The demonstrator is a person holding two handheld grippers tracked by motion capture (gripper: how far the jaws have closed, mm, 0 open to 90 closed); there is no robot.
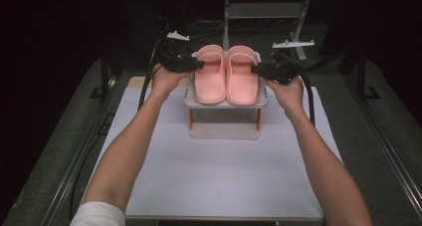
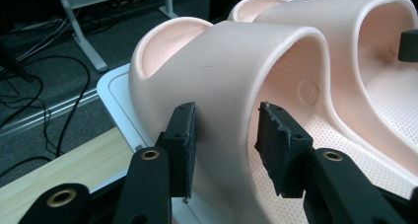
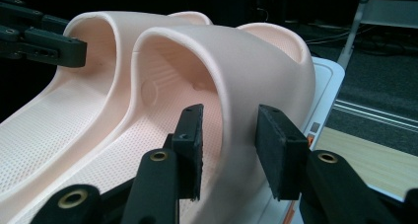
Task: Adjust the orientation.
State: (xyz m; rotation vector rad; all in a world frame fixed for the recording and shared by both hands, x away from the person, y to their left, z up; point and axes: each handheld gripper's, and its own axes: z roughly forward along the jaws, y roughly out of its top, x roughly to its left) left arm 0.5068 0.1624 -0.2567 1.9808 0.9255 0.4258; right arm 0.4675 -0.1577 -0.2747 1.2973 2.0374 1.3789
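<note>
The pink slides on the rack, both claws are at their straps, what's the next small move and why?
Probably close both claws fully. The left claw and right claw each straddle a strap wall of the pink slides, but gaps beside the pads suggest neither grip is firm enough to lift.

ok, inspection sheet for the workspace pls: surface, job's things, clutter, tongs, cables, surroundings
Surface: pale grey mat on a wooden table, otherwise bare.
Job's things: left slipper and right slipper, pink, side by side on top of a white two-tier rack.
Clutter: nothing seen.
Tongs: left tongs straddle the outer strap wall of the left slipper; right tongs straddle the outer strap wall of the right slipper; whether the pads press the foam cannot be told.
Cables: one black cable trails from the left tongs, another from the right; loose leads on the floor behind.
Surroundings: dark room, metal stand behind the table, rails along both sides.
</note>
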